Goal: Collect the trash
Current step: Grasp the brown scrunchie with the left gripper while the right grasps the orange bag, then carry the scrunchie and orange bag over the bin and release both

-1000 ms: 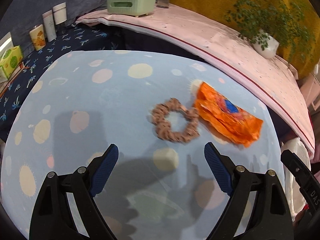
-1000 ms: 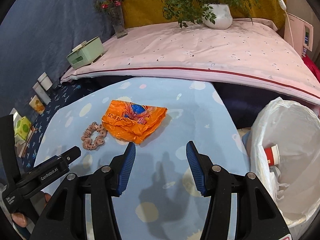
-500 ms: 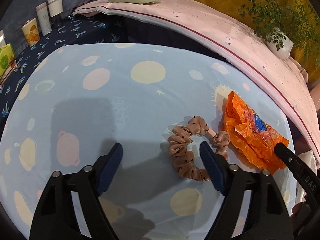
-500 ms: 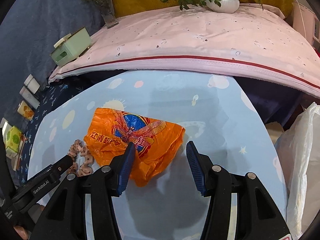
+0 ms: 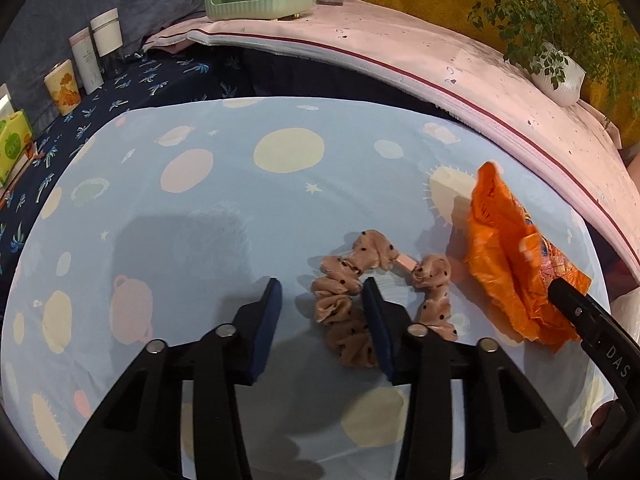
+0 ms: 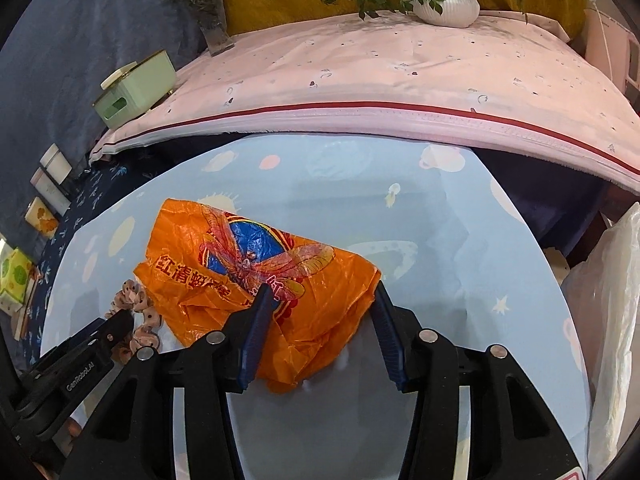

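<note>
While both spread, R tongs straddle orange bag, L tongs straddle scrunchie.

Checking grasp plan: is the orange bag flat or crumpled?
Crumpled. The orange bag lies folded and creased on the tablecloth, its near edge bunched between the right gripper's open fingers.

"GenRobot.AI" on left gripper, "DAS" on right gripper, "红清蜓" on orange bag
</note>
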`<act>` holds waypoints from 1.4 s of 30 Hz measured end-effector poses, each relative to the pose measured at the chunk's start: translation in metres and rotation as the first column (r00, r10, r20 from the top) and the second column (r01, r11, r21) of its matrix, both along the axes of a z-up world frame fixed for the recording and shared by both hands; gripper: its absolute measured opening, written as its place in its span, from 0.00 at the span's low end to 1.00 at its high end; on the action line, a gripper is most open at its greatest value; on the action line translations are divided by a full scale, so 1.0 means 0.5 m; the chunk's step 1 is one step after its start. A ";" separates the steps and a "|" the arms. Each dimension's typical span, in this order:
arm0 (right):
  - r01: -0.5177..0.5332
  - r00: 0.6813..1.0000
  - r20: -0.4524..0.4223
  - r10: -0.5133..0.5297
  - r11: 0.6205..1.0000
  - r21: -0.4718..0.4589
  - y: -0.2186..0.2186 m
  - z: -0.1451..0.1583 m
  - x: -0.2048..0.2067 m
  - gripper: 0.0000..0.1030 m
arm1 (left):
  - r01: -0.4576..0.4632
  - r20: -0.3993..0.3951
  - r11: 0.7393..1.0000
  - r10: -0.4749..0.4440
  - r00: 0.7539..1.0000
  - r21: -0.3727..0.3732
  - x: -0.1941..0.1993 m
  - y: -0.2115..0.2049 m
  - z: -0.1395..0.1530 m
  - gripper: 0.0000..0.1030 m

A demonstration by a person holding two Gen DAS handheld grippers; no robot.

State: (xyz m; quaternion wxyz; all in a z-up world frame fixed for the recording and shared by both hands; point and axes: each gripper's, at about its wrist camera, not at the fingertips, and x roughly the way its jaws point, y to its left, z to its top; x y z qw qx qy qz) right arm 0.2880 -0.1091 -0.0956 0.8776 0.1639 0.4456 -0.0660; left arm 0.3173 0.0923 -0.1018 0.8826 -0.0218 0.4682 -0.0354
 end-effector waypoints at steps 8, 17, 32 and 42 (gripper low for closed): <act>-0.022 1.000 -0.013 0.022 0.999 0.024 0.003 -0.001 -0.019 0.11 | 0.016 -0.011 1.000 -0.016 1.000 -0.006 -0.022 -0.007 0.002 0.13; -0.014 1.000 0.004 0.013 0.998 0.056 -0.012 0.021 -0.089 0.06 | 0.022 -0.037 0.999 -0.023 0.999 -0.035 -0.077 -0.011 0.010 0.12; 0.007 0.998 0.061 -0.010 0.998 0.058 -0.061 0.087 -0.246 0.04 | 0.088 -0.024 0.994 -0.089 0.996 -0.058 -0.229 -0.074 0.054 0.12; 0.014 0.993 0.116 -0.017 1.000 0.024 -0.087 0.145 -0.343 0.04 | 0.164 -0.002 0.984 -0.165 0.986 -0.064 -0.320 -0.139 0.094 0.12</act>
